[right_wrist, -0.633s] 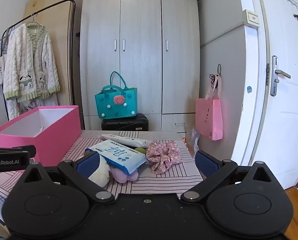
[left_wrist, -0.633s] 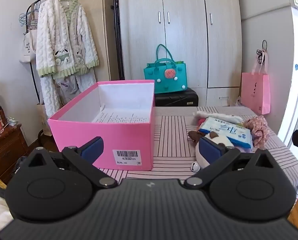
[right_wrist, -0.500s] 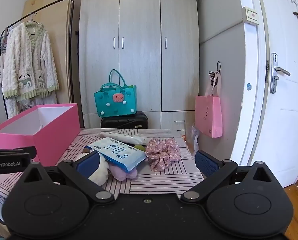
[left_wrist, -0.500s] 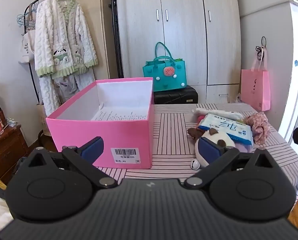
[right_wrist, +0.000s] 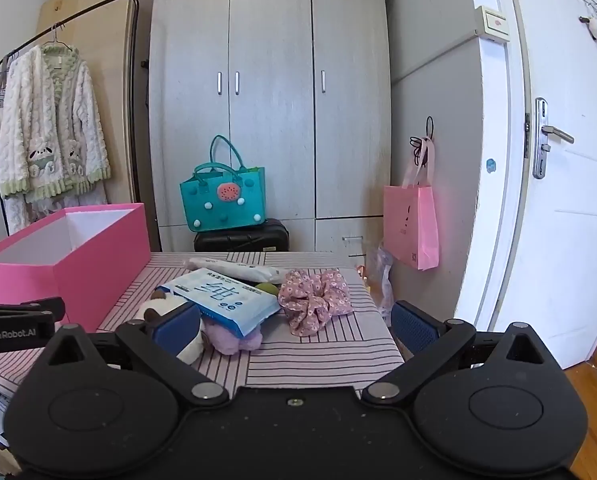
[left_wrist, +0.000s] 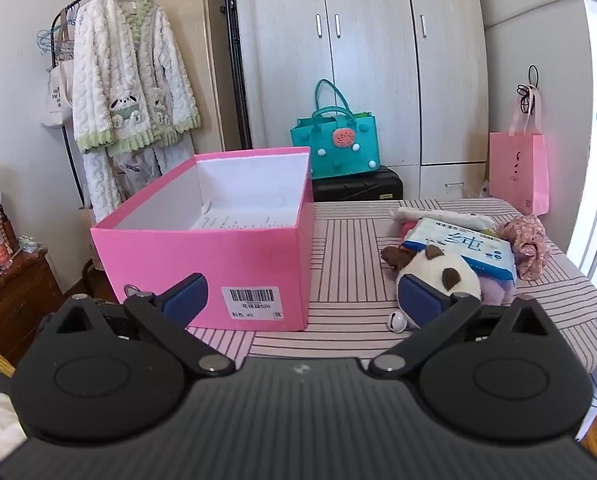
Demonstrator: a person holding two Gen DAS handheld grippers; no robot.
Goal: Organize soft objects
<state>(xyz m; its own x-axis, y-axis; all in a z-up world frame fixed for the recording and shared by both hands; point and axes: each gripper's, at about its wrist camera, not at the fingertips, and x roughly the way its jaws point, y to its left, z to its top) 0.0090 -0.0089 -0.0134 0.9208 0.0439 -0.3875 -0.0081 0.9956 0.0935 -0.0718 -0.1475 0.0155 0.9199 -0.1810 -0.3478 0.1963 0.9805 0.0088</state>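
Observation:
An open pink box (left_wrist: pixel 218 248) stands on the left of the striped table (left_wrist: pixel 346 248), with only a printed paper inside; it also shows in the right wrist view (right_wrist: pixel 78 256). A pile of soft things lies to its right: a white and brown plush toy (left_wrist: pixel 446 272) with a small bell (left_wrist: pixel 396 316), a blue tissue pack (right_wrist: pixel 222 296), a purple plush (right_wrist: pixel 234 340), a white packet (right_wrist: pixel 234 268) and a pink floral scrunchie (right_wrist: pixel 318 296). My left gripper (left_wrist: pixel 304 300) is open and empty near the box's front. My right gripper (right_wrist: pixel 294 324) is open and empty before the pile.
A grey wardrobe (right_wrist: pixel 270 100) stands behind the table with a teal bag (right_wrist: pixel 222 196) on a black case (right_wrist: pixel 242 238). A pink paper bag (right_wrist: pixel 412 232) hangs at the right beside a white door (right_wrist: pixel 570 160). A clothes rack with a white robe (left_wrist: pixel 126 92) is at the left.
Both grippers have risen slightly, so the table and box appear lower in view. Both stay open and empty, and nothing on the table has moved.

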